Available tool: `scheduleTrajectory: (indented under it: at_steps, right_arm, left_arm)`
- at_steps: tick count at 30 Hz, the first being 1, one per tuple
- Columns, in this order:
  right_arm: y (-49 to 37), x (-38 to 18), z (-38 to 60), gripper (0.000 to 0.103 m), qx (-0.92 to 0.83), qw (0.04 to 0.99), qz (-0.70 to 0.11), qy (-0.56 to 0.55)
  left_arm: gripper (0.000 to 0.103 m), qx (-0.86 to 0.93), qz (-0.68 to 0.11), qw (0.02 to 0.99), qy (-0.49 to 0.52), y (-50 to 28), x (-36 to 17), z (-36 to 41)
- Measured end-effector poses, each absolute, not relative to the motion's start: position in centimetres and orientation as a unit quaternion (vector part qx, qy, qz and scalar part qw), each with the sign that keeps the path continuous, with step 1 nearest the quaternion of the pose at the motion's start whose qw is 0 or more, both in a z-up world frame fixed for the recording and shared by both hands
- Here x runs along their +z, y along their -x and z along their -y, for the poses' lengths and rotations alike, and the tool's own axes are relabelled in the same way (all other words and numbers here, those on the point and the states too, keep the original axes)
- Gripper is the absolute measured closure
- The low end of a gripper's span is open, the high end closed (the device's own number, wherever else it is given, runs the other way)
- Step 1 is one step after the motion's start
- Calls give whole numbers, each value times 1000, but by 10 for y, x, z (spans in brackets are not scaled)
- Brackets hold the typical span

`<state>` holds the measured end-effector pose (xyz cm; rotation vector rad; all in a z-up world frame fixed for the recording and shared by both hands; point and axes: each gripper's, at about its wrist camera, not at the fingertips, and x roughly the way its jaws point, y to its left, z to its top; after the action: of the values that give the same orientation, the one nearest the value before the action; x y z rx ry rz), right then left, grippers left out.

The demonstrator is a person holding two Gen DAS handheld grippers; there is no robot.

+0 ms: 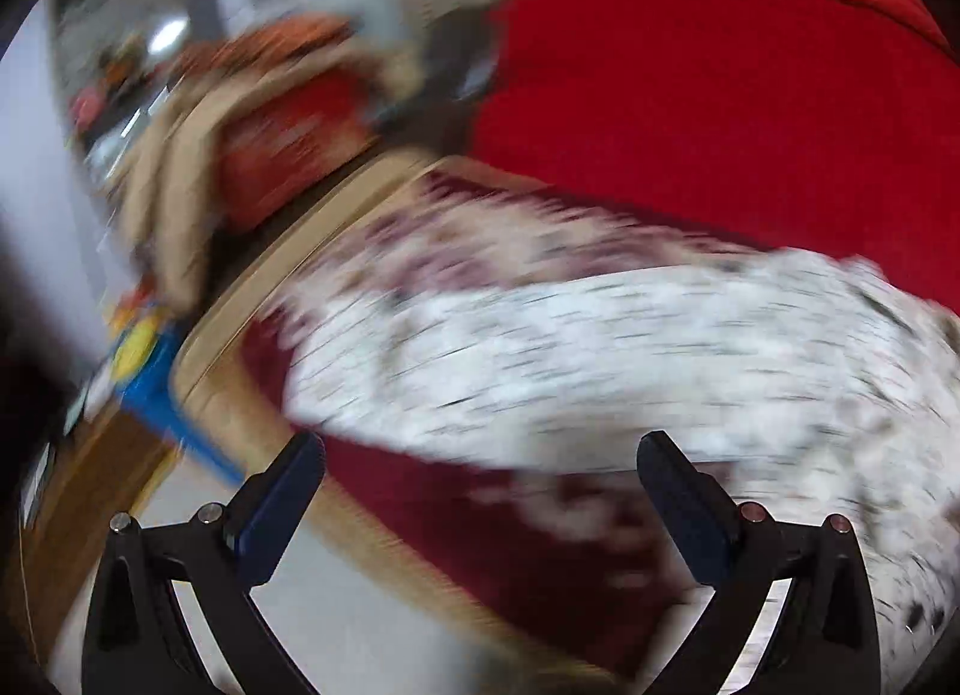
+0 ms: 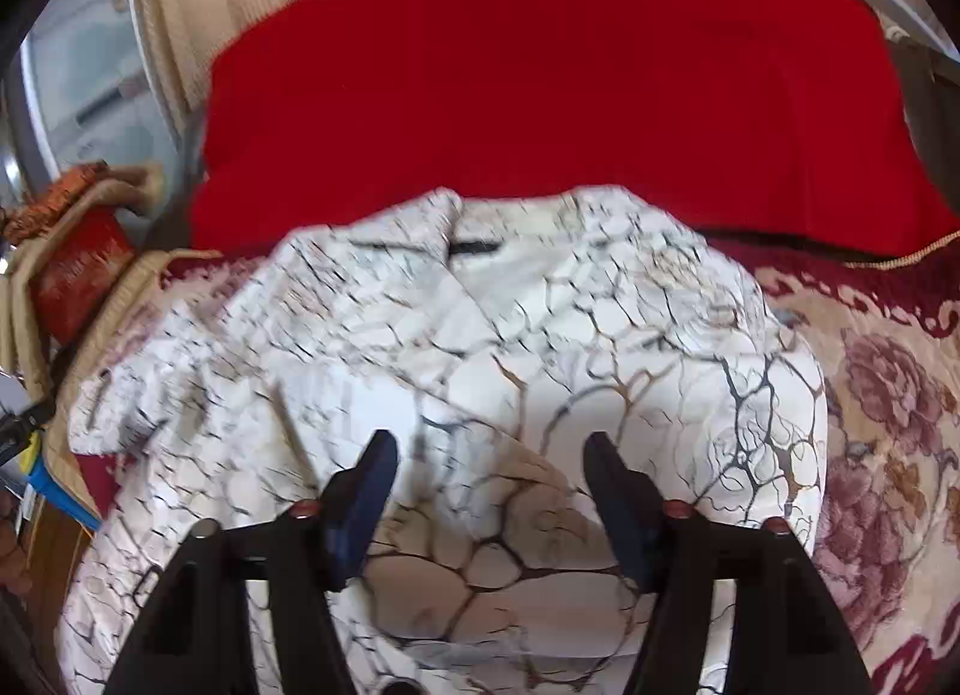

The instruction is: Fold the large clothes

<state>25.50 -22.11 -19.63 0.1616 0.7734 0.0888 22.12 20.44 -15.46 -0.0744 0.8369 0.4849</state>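
The white garment (image 2: pixel 480 347) with dark crackle lines lies on the floral bedspread (image 2: pixel 888 395), before a red cushion (image 2: pixel 540 77). Right claw (image 2: pixel 491 449) stands apart above it, holding nothing. Left claw (image 1: pixel 480 449) is also apart, empty.

White garment (image 2: pixel 456 335) with dark crackle lines; red blanket (image 2: pixel 540 83); floral bedspread (image 2: pixel 888 413).

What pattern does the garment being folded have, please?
White garment with dark, crack-like veining; clearest in the right wrist view.

No legible txt, no labels, no brands, no nos. anywhere
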Motion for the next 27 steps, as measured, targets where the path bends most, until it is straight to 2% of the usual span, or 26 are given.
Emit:
scheduleTrajectory:
  at_steps: [5,10,12,13,14,20,25,27]
  right_arm:
    - [-249,-185,210,31,59,933,-348,-72]
    - [-250,-184,206,31,64,934,-345,-69]
    - [-251,-186,207,31,62,934,-346,-67]
    - [-252,-186,208,31,62,934,-346,-68]
    - [-252,-187,208,31,62,934,-345,-69]
    - [-254,-189,209,31,61,934,-346,-68]
    - [-254,-190,202,31,57,937,-340,-50]
    - [-254,-190,197,31,51,940,-335,-33]
  left_arm:
    - [0,265,-445,841,154,-220,-194,-298]
    - [2,250,-442,820,266,-232,-232,-344]
    - [13,238,-436,813,304,-238,-241,-352]
    - [23,231,-431,810,323,-243,-246,-355]
    - [27,223,-430,808,334,-248,-249,-358]
    - [27,244,-441,792,345,-283,-271,-365]
    - [27,276,-430,793,332,-299,-267,-368]
    - [34,286,-426,798,316,-304,-265,-365]
